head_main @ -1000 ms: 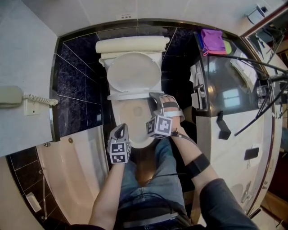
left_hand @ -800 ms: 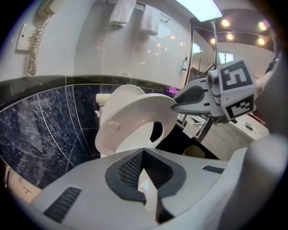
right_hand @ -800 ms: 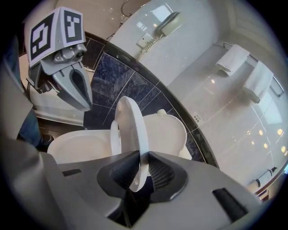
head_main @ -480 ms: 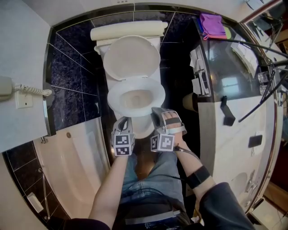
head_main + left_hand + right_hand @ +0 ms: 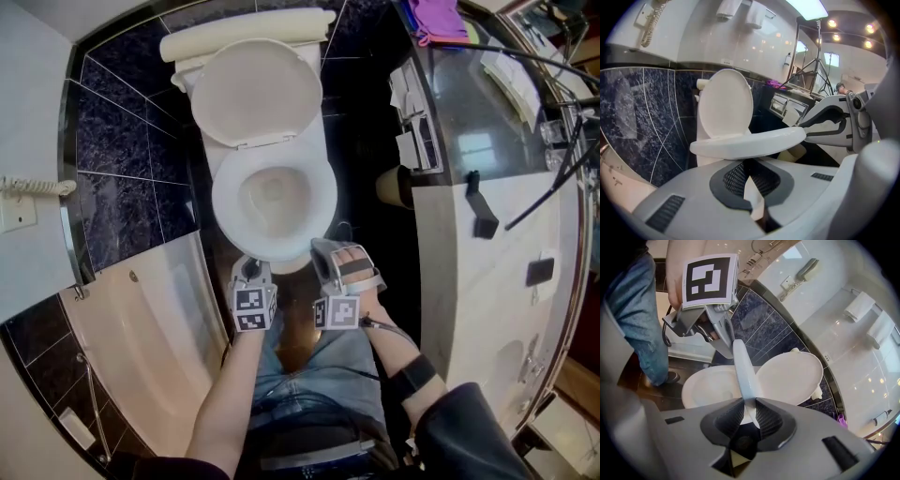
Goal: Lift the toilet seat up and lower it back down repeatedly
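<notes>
We wear blue jeans (image 5: 300,380), a dark sleeve (image 5: 464,427) on our right arm and a black band (image 5: 413,374) on that forearm. Our left gripper (image 5: 251,269) and right gripper (image 5: 325,253) are grey, each bearing a black-and-white marker cube (image 5: 253,309); a thin black cable (image 5: 380,323) leaves the right one.

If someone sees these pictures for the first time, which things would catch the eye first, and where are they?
The white toilet fills the middle, bright against the dark blue tiles, with its lid raised toward the wall. At the bowl's front edge, the right gripper has the rim of the toilet seat between its jaws, which have just opened slightly. The left gripper is beside it.
</notes>
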A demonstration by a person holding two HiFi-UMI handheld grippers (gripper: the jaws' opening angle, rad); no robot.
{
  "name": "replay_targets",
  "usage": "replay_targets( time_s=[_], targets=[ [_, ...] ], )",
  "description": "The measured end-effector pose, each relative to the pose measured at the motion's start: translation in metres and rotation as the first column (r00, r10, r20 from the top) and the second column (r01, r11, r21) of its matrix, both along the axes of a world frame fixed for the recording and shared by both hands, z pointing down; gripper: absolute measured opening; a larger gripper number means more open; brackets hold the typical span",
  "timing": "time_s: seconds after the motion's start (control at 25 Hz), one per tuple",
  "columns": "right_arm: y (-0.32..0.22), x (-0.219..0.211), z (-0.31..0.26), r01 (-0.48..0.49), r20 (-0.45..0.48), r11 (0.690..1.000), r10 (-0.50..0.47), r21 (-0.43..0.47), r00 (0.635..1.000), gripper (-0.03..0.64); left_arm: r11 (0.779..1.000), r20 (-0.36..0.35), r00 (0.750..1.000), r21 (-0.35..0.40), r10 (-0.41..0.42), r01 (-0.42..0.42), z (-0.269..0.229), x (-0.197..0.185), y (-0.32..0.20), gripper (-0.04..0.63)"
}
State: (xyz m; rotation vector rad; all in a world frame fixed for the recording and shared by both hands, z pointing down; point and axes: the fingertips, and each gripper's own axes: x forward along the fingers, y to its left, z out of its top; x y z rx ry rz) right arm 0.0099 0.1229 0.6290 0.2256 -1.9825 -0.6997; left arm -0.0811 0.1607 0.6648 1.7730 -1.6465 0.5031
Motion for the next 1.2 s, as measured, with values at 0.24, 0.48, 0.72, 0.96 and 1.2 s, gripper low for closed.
replay_targets(
  time_s=[0.24,0.48,0.72,0.96,1.2],
  targets=[
    [0.033,0.022,0.032,-0.028,-0.034,0.998,0.027,-0.057,0.999,0.077,0.999,-0.016,1.0,-0.046,0.002,-0.003,0.04,0.013,0.025,0.0],
    [0.042,0.055,0.057,-0.154,-0.015,0.984,0.153,-0.088,0.988,0.017,0.991,-0.014,0.999,-0.13,0.036,-0.037,0.095,0.028,0.054,0.0],
    [0.003,0.064,0.093,-0.269,0.007,0.959,0.271,-0.092,0.963,0.017,0.982,-0.009,0.999,-0.184,0.053,-0.054,0.147,0.04,0.075,0.0],
    [-0.008,0.047,0.12,-0.263,0.022,0.959,0.267,-0.105,0.963,0.018,0.966,-0.001,0.996,-0.243,0.094,-0.091,0.192,0.055,0.097,0.0],
    [-0.007,0.038,0.142,-0.27,0.021,0.955,0.275,-0.124,0.961,0.018,0.948,-0.007,0.993,-0.296,0.12,-0.117,0.227,0.059,0.106,0.0]
  ],
)
